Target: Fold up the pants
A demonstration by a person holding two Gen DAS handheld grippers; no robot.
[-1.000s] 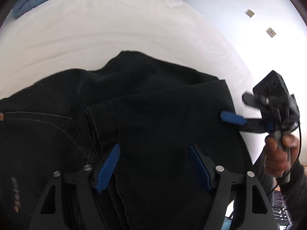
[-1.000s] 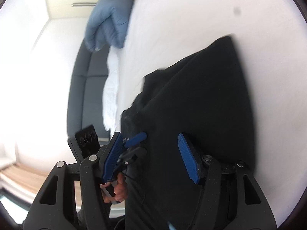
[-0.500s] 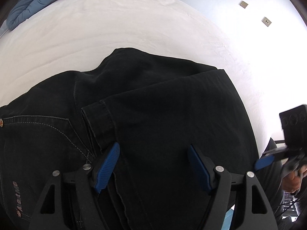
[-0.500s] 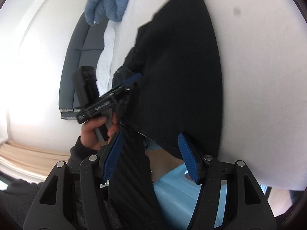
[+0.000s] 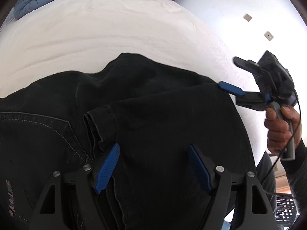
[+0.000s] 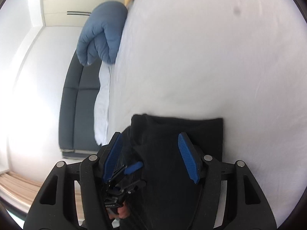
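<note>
Black pants (image 5: 163, 118) lie folded on the white bed (image 5: 115, 28). Left gripper (image 5: 153, 168) hovers over them, jaws apart, nothing gripped. Right gripper (image 5: 233, 76) sits at the pants' right edge – jaws apart too, empty.

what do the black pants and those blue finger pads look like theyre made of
Black pants: most likely denim, matte and slightly faded, judging by the pale contrast stitching along the pocket seam and the raw, fraying hem edge. Blue pads on the left gripper: probably moulded rubber or soft plastic, with fine ribbing across the face and a dull sheen. The exact material can't be confirmed by sight.
</note>
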